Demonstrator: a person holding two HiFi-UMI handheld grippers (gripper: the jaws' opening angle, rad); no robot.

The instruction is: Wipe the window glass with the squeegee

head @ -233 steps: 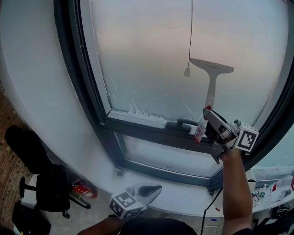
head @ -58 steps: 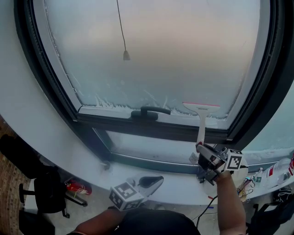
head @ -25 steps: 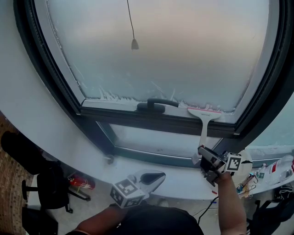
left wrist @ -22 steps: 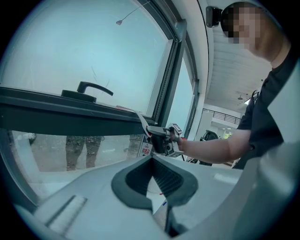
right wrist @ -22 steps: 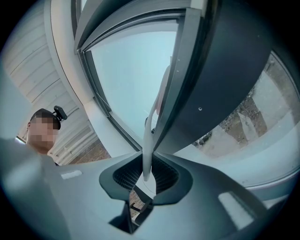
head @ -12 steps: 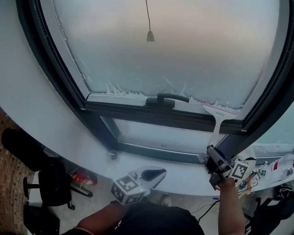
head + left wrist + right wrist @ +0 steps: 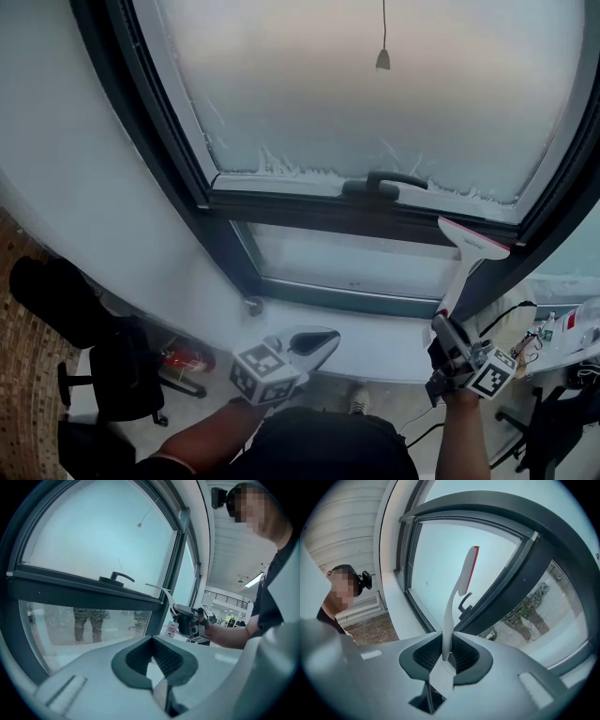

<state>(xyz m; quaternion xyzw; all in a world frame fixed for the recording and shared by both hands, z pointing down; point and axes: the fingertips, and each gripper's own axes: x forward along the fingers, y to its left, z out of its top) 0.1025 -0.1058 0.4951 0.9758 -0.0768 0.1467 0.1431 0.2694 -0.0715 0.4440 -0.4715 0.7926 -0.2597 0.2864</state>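
The white squeegee [image 7: 472, 241] with a red blade edge stands tilted in front of the dark frame, below the frosted upper window glass [image 7: 375, 103]. My right gripper [image 7: 448, 339] is shut on its handle, low over the sill at the right. In the right gripper view the squeegee [image 7: 461, 578] rises from between the jaws of the right gripper [image 7: 446, 656], blade up. My left gripper [image 7: 314, 342] hangs lower, left of it, away from the window. The left gripper [image 7: 157, 660] has its jaws together and holds nothing; its view shows the squeegee [image 7: 159, 588] to the right.
A dark window handle [image 7: 384, 183] sits on the frame under the upper pane, and a pull cord [image 7: 382, 58] hangs before the glass. A white sill [image 7: 375, 333] runs below the lower pane [image 7: 356, 262]. A black chair [image 7: 112, 375] and a red canister [image 7: 187, 356] are on the floor at the left.
The right gripper has drawn the squeegee down off the upper pane and over the frame, ending lower and further right. The left gripper has stayed low and shut.
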